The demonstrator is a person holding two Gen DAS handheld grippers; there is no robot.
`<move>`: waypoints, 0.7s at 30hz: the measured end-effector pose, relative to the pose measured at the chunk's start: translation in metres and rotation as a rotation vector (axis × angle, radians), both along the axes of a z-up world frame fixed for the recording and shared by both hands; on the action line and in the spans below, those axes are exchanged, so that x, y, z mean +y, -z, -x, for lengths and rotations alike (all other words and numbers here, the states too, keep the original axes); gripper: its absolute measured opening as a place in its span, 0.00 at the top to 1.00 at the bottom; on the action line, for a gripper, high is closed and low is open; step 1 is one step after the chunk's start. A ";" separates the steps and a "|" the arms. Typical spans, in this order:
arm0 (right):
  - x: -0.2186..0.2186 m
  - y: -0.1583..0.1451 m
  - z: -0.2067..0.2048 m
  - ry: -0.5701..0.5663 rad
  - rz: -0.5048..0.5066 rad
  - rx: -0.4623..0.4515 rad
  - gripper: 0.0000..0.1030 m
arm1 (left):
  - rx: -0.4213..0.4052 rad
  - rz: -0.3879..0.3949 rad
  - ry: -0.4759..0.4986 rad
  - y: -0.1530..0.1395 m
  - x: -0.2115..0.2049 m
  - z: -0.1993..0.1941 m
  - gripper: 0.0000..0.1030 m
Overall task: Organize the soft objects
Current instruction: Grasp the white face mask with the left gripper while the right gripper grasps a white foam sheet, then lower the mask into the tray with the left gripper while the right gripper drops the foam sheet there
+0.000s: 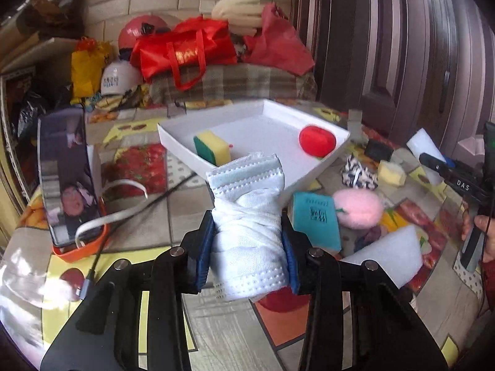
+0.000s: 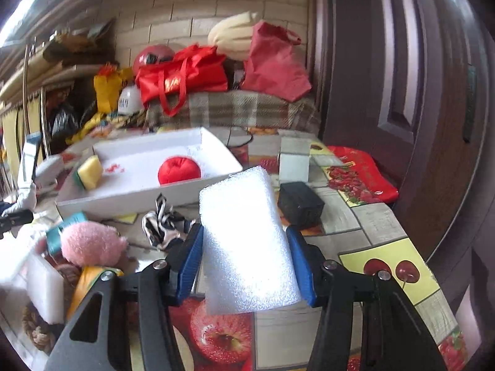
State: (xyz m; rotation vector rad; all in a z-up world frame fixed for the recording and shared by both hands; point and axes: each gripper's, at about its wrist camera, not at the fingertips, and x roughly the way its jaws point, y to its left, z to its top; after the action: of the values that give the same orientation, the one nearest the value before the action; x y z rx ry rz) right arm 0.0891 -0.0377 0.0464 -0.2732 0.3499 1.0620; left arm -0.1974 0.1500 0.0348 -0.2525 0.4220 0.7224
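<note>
Left tongs (image 1: 247, 244) grip a rolled white cloth (image 1: 250, 216); right tongs (image 2: 247, 266) grip a white foam block (image 2: 244, 241), the white tray (image 2: 148, 194) ahead.

a cluttered home: fruit-print tablecloth (image 2: 355, 216), bags (image 1: 185, 49), wooden door (image 1: 417, 46).

The worktop (image 2: 365, 216) wears a fruit-print cloth. On it a white tray (image 2: 130, 198) sits far left; nearer lie a zebra-striped cloth (image 2: 164, 225), a pink plush (image 2: 89, 241), a teal book (image 1: 315, 219) and a black block (image 2: 300, 204). A phone (image 1: 68, 176) stands at the left.
</note>
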 end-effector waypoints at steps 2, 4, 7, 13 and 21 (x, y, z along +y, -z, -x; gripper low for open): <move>-0.022 -0.007 -0.002 0.019 -0.111 0.015 0.47 | -0.082 -0.135 -0.068 -0.010 -0.014 0.013 0.63; -0.040 -0.014 -0.005 0.059 -0.193 0.025 0.47 | -0.089 -0.197 -0.156 -0.014 -0.018 0.018 0.63; -0.060 -0.019 -0.018 0.124 -0.256 0.067 0.47 | -0.109 -0.189 -0.213 -0.015 -0.010 0.025 0.63; -0.067 -0.020 -0.026 0.154 -0.257 0.094 0.47 | -0.104 -0.145 -0.237 -0.010 -0.001 0.028 0.63; -0.020 -0.008 -0.016 0.068 -0.165 0.088 0.47 | -0.081 -0.161 -0.203 -0.009 0.003 0.001 0.63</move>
State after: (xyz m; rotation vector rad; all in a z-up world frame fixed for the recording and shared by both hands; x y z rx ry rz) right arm 0.1051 -0.0579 0.0541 -0.0669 0.3455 1.0311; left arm -0.1981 0.1532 0.0434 -0.1733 0.2614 0.9370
